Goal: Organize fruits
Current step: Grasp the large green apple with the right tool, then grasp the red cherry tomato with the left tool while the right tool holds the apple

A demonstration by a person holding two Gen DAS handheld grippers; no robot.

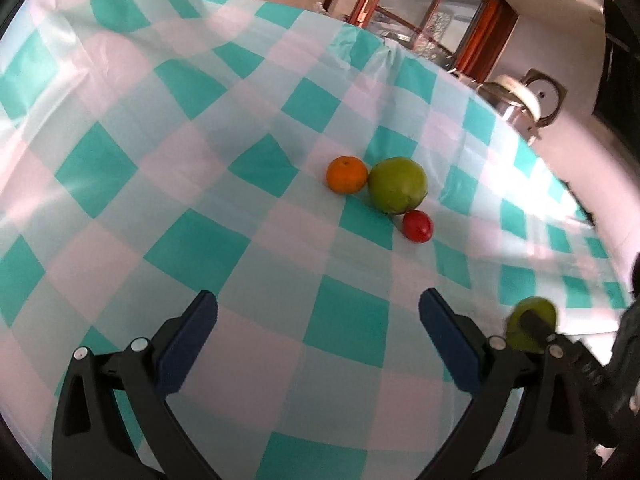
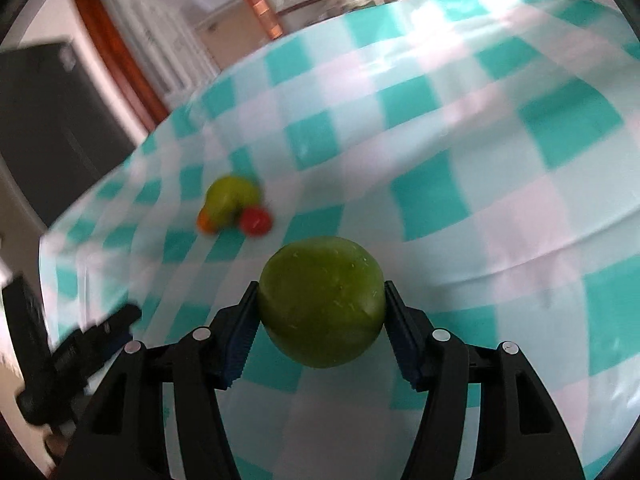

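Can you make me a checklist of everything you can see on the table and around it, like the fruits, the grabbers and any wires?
Surface: table under a teal and white checked cloth, a bit wrinkled.
Job's things: orange, big green fruit and small red fruit sit close together; a second green fruit is held above the cloth.
Clutter: nothing seen on the cloth besides the fruit.
Grippers: left gripper open, nothing between its fingers; right gripper shut on the second green fruit.
Cables: nothing seen.
Surroundings: wood-framed glass door, a shiny metal pot past the table's edge, a dark cabinet.
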